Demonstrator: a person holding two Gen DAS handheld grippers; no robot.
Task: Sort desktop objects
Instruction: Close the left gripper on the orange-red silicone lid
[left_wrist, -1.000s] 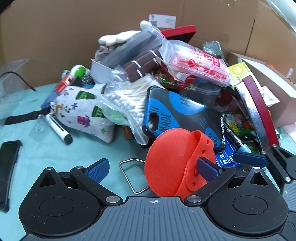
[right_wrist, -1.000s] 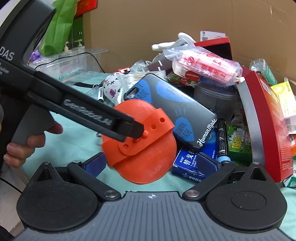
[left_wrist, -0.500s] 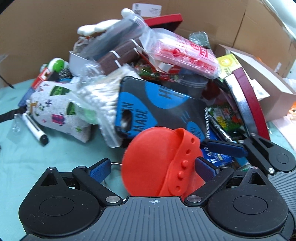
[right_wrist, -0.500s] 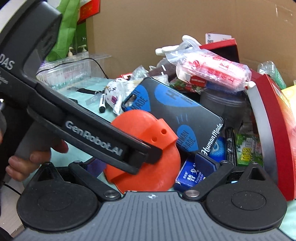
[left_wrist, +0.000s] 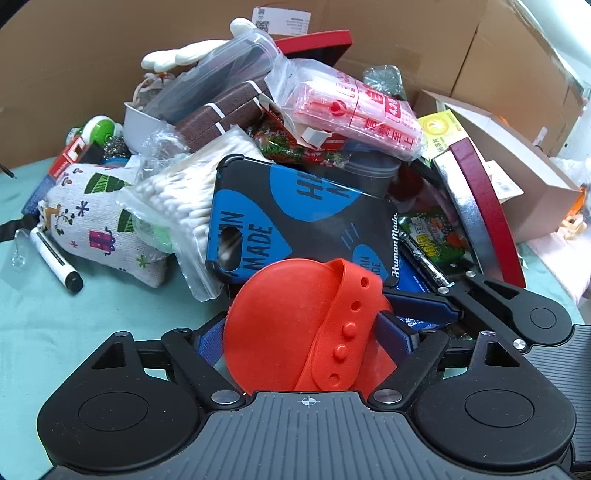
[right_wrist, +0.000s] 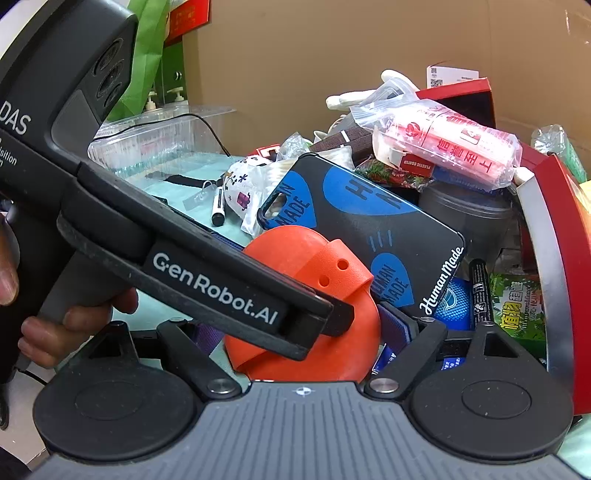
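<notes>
A round orange silicone disc with a strap (left_wrist: 295, 325) fills the space between my left gripper's (left_wrist: 301, 332) blue pads, which press it on both sides. It also shows in the right wrist view (right_wrist: 314, 295), where the left gripper's black finger (right_wrist: 221, 280) crosses it. My right gripper (right_wrist: 306, 332) straddles the same disc with its pads (right_wrist: 395, 325) close around it. A black and blue phone case (left_wrist: 303, 218) leans on the pile just behind the disc.
A heap of clutter lies beyond: a cotton swab bag (left_wrist: 184, 195), a printed cloth pouch (left_wrist: 92, 218), a marker (left_wrist: 55, 258), a red-packaged bag (left_wrist: 354, 114), a dark red box lid (left_wrist: 484, 218), cardboard boxes (left_wrist: 517, 147). A clear plastic bin (right_wrist: 159, 144) stands at the left.
Both grippers have moved in toward the pile with the orange disc. The left gripper's pads have narrowed onto the disc, and the right gripper's pads have come around it.
</notes>
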